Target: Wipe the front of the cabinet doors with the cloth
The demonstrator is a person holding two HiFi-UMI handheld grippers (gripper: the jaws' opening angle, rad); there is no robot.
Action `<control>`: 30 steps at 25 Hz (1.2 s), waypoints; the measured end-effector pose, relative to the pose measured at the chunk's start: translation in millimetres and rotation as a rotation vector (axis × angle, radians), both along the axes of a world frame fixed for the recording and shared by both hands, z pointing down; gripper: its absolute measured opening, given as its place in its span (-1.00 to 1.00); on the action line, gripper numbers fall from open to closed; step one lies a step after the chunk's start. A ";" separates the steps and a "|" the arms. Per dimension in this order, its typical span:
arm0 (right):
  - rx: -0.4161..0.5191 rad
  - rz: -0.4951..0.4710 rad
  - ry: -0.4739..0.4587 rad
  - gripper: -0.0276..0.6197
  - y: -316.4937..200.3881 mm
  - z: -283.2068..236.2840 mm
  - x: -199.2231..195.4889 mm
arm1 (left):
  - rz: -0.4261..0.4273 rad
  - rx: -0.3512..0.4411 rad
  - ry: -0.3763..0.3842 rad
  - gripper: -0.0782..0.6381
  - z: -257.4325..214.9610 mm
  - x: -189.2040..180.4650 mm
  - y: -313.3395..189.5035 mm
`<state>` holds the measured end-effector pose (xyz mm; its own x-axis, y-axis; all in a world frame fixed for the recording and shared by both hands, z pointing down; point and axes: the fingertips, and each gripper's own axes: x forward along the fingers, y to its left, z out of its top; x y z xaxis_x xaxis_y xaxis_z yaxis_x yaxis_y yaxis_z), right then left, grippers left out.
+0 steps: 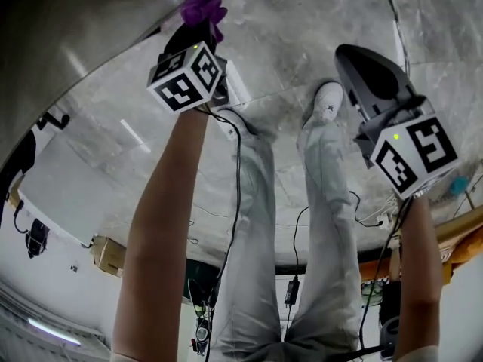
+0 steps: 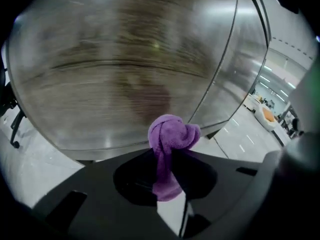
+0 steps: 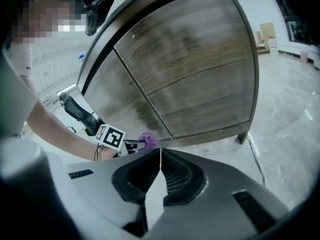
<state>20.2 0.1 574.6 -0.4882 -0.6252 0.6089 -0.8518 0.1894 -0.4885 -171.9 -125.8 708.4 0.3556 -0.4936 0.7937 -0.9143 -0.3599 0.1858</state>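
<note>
**Cabinet** (image 3: 190,74): two flat doors of grey-brown wood grain, matt and streaky, set in a smooth grey metal-looking frame on short legs. A thin vertical seam parts the doors. A horizontal line crosses the door (image 3: 205,59) farther from the left gripper. The surface shows a dull sheen in the left gripper view (image 2: 125,69).

**Floor** (image 1: 302,21): pale, marbled, glossy tile. A black cable (image 1: 238,172) trails over it.

**Cloth** (image 2: 170,139): purple, soft and fleecy, bunched into a knotted lump at the top with a narrow tail hanging down between the jaws. In the right gripper view the cloth (image 3: 147,141) sits at the lower part of the nearer door (image 3: 112,94), close to the bottom rail. Whether it presses on the wood cannot be told. The head view shows it (image 1: 204,7) at the cabinet's base.

**Left gripper** (image 2: 167,174): black, matt jaws closed on the cloth's tail, the lump standing proud of the tips. It carries a white cube with black square markers (image 1: 186,76) and reaches forward to the cabinet (image 1: 195,23).

**Right gripper** (image 3: 160,156): grey shell, ribbed dark pads, jaws brought together with nothing between them. It is held well apart from the cabinet (image 1: 366,70), with its own marker cube (image 1: 415,155).

**Person**: grey trousers (image 1: 324,225), white shoe (image 1: 324,100).
</note>
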 end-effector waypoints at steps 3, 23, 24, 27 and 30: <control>-0.018 0.028 0.001 -0.82 11.1 6.7 17.9 | 0.021 -0.007 0.015 -0.55 14.1 39.1 -5.1; 0.004 0.129 0.030 -0.83 25.7 20.0 -36.8 | 0.074 0.011 -0.168 -0.55 28.8 -105.4 -29.1; 0.008 0.123 0.029 -0.82 25.1 19.8 -46.0 | 0.073 0.011 -0.192 -0.55 28.4 -124.4 -29.6; 0.013 0.096 0.024 -0.83 23.7 18.6 -75.3 | 0.065 0.008 -0.248 -0.55 25.6 -176.1 -31.1; 0.015 0.058 0.020 -0.83 22.1 16.1 -102.9 | 0.044 -0.002 -0.278 -0.55 22.0 -216.4 -30.6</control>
